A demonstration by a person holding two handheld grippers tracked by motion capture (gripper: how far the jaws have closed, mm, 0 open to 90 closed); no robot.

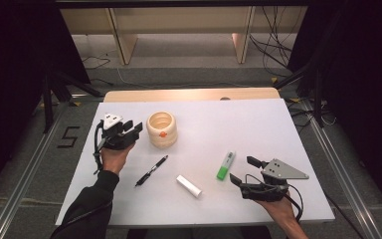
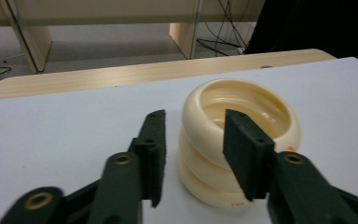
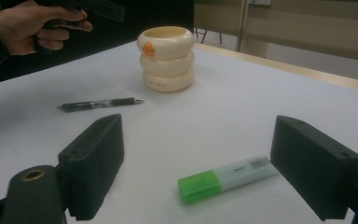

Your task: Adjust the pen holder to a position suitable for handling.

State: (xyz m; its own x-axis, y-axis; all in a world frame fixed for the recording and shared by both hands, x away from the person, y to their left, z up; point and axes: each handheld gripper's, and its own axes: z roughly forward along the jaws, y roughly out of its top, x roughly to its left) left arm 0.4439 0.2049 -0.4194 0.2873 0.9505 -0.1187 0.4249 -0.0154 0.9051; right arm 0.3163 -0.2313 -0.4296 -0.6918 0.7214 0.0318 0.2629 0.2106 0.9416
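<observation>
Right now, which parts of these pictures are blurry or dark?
High view: sharp across the white table, black at both side edges. Left gripper view: the left claw is soft up close, the cream holder slightly soft. Right gripper view: the right claw blurs near the lens; the green highlighter is clearer.

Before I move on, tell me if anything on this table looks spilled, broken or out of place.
Nothing stands out. The cream ringed pot stands upright; the black pen, white tube and green-capped marker lie flat and apart on the white table, with no spill or breakage visible.
</observation>
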